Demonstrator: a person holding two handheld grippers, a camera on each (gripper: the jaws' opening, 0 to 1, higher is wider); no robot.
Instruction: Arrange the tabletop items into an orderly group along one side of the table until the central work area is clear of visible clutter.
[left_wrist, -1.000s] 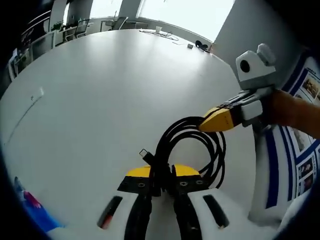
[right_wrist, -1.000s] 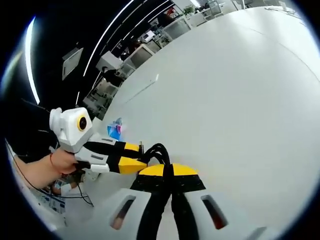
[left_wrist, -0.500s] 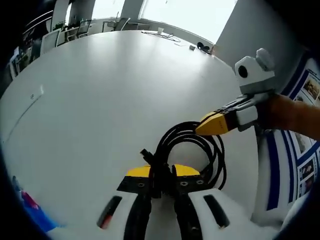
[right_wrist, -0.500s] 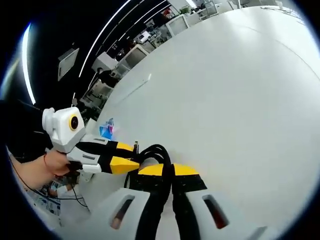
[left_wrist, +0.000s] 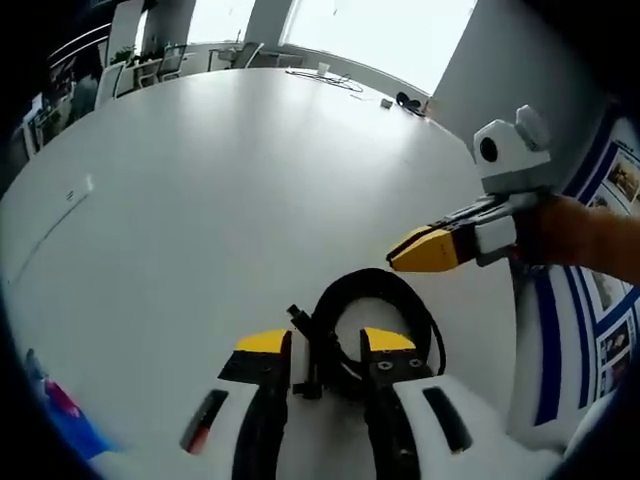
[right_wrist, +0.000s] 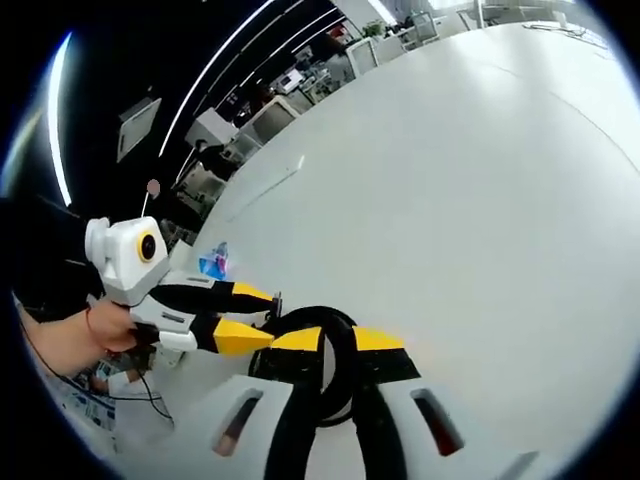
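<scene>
Left gripper view puts the coiled black cable (left_wrist: 375, 310) flat on the white counter (left_wrist: 200, 200), right at the tips of the left hand-held gripper (left_wrist: 327, 343), whose jaws stand parted around the coil's near edge and plug end, clamping nothing. The right hand-held gripper (left_wrist: 410, 252) hovers just beyond the coil's far side, tips together and empty there; in the right gripper view its own jaws look parted over the coil. Left is nearer.

You can read no text here: the wall poster (left_wrist: 612, 260) beside the table (left_wrist: 200, 200) carries small pictures and print too blurred to make out.
</scene>
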